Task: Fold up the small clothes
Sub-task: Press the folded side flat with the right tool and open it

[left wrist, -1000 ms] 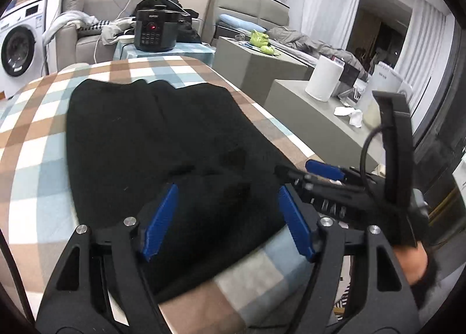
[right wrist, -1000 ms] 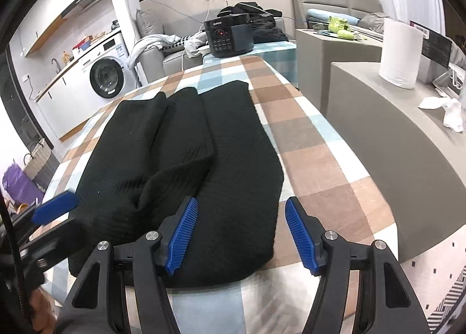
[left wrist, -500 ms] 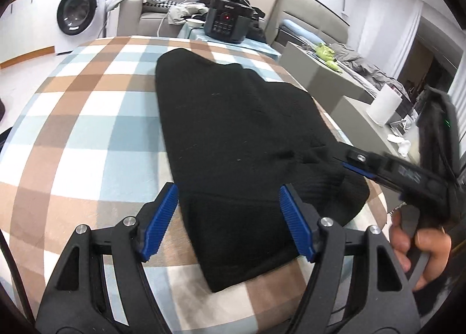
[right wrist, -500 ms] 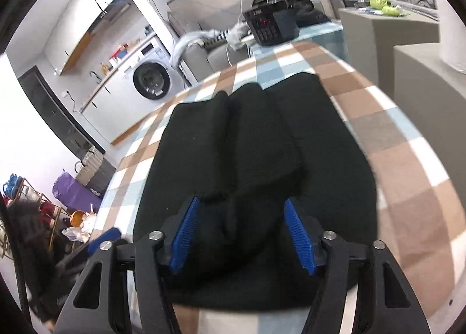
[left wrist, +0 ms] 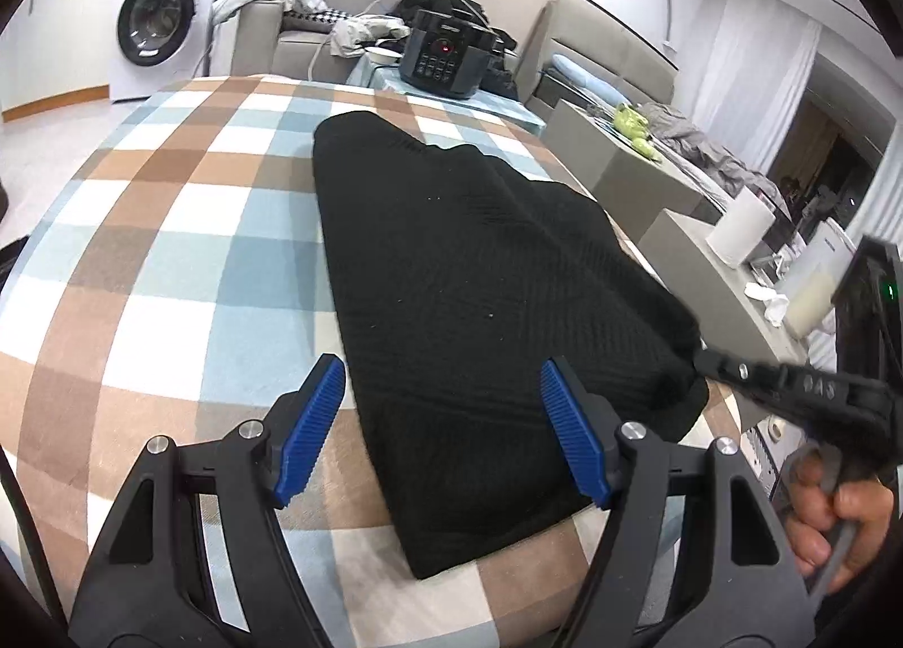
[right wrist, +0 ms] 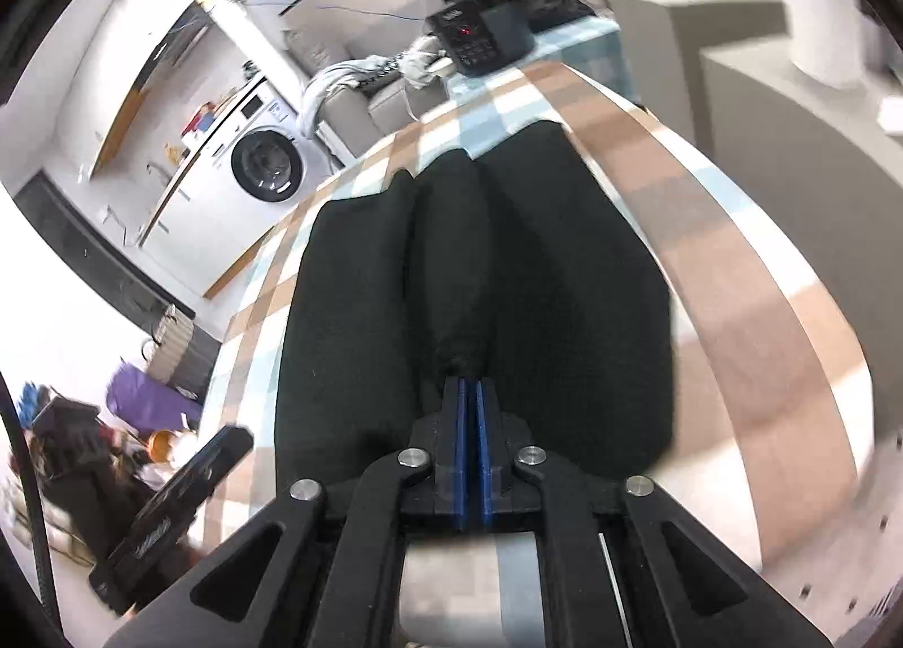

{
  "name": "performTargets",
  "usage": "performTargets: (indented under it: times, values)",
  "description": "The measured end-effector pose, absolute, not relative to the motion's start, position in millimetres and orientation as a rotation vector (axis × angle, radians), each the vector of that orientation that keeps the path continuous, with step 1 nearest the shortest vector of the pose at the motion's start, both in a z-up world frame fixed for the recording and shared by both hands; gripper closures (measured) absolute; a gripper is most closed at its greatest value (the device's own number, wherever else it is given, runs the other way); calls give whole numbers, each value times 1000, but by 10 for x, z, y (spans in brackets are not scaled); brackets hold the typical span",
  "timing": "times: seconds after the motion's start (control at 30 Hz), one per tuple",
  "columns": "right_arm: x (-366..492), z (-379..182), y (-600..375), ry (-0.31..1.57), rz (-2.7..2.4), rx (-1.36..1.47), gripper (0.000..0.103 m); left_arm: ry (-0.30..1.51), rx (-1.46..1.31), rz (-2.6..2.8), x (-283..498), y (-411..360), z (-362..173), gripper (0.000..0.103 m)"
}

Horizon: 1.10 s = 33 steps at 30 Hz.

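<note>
A black knit garment lies lengthwise on the checked tablecloth, folded into long panels. My left gripper is open and hovers over the garment's near left corner, one blue pad over the cloth and one over the fabric, nothing pinched. My right gripper is shut on a raised fold of the black garment at its near edge. In the left wrist view the right gripper bites into the garment's near right corner, held by a person's hand.
A black pressure cooker stands beyond the table's far end, a washing machine at the back left. Grey counters with a paper roll run along the right. The table's edge drops off right of the garment.
The right gripper's jaws have come together on the garment's near fold. The left gripper has moved left along the near edge, to the garment's left corner.
</note>
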State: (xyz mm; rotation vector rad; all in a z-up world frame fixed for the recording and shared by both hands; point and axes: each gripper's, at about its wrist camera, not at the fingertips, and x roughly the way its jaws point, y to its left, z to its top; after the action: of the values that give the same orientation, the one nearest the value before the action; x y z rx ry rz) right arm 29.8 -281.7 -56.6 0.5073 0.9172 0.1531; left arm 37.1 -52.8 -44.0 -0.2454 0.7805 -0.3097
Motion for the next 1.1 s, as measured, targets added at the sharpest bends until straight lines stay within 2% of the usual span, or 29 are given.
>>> performTargets:
  times: [0.13,0.2,0.27,0.43,0.5,0.57,0.6,0.77,1.0,1.1]
  values:
    - [263,-767,-2947,968,106,520,102,810,-220,-321,421,-642,-511,34]
    - [234,-729,-3001,926,126,551,93,817,-208,-314,410,-661,-526,34]
    - [268,-684,-3007,910,156,557,75,827,-209,-314,389,-658,-538,34]
    - [577,-731,-2807,925,207,530,66,847,-208,-328,327,-689,-563,34]
    - [703,-885,-2755,981,191,544,67,861,-197,-337,301,-724,-583,34]
    - [763,-946,-2741,995,166,543,92,866,-185,-346,270,-756,-591,34]
    - [757,-902,-2731,995,188,548,96,868,-180,-347,259,-766,-590,34]
    - [434,-466,-2874,920,286,654,97,855,-199,-378,228,-739,-521,34]
    - [455,-948,-2966,1069,175,623,96,870,-197,-382,317,-740,-568,33]
    - [411,-829,-2950,1038,168,566,85,875,-194,-380,332,-754,-585,33]
